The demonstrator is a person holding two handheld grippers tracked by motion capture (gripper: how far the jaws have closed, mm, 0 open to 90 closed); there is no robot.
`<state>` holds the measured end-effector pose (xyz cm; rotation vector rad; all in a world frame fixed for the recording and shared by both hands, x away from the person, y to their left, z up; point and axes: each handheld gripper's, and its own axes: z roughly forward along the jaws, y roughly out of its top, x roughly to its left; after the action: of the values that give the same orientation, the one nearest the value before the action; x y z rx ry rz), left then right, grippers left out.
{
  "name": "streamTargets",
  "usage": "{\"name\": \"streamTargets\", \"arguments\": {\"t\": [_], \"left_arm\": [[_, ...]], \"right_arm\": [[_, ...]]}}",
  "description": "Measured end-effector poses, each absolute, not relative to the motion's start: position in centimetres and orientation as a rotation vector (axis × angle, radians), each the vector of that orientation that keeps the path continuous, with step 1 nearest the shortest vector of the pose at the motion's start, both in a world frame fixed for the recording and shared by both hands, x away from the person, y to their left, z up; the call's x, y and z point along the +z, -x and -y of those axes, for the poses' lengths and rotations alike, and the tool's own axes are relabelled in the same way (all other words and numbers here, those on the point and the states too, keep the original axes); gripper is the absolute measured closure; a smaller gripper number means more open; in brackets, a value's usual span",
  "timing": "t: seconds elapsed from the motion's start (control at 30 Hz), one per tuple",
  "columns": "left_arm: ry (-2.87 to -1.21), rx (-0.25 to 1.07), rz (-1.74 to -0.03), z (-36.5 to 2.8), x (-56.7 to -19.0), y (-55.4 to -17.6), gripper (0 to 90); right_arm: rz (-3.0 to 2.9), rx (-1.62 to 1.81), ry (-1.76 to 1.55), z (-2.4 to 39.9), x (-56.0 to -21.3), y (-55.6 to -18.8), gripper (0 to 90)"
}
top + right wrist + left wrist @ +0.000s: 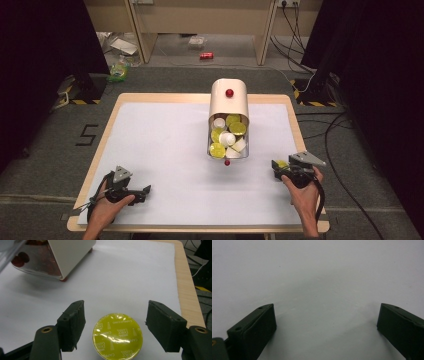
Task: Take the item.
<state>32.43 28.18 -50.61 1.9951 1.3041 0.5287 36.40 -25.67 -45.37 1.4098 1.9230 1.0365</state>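
A cream capsule box (229, 102) with a red knob stands at the middle back of the white mat. Its clear drawer (244, 155) is pulled out toward me and holds several yellow and white coffee capsules (227, 136). One yellow capsule (118, 336) lies on the mat between the jaws of my right gripper (115, 322), foil lid up, with a gap on each side. The same capsule (282, 164) sits at the mat's right side, where the right gripper (276, 168) stands open. My left gripper (146, 192) rests open at the front left, and the left gripper (325, 325) has bare mat between its jaws.
The white mat (165, 150) covers a wooden table (295, 120). The box (70, 257) stands to the upper left in the right gripper view, and the table's wooden edge (186, 290) runs along the right. Cables and black stands are on the floor around the table.
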Motion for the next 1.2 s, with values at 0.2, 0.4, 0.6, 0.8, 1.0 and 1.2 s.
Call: {"name": "streamTargets", "arguments": {"t": [0.2,0.4,0.6,0.8,1.0,1.2], "left_arm": [[-1.995,0.529,-1.304,-28.2,-50.6,-32.4,1.5],[-1.995,0.529,-1.304,-28.2,-50.6,-32.4,1.6],[-1.994,0.528,-1.304,-28.2,-50.6,-32.4,1.5],[-1.994,0.528,-1.304,-28.2,-50.6,-32.4,1.5],[-1.995,0.528,-1.305,-28.2,-50.6,-32.4,1.6],[-1.995,0.529,-1.304,-28.2,-50.6,-32.4,1.5]], "right_arm": [[-1.919,1.065,-1.378,25.1,-44.7,-36.1,31.7],[-1.919,1.083,-1.363,24.5,-44.2,-35.8,31.7],[-1.926,1.098,-1.337,24.0,-43.9,-35.5,31.7],[-1.938,1.11,-1.311,23.3,-43.8,-35.0,31.6],[-1.965,1.112,-1.308,22.5,-44.0,-34.3,31.4],[-2.001,1.106,-1.289,21.7,-44.5,-33.2,31.1]]}}
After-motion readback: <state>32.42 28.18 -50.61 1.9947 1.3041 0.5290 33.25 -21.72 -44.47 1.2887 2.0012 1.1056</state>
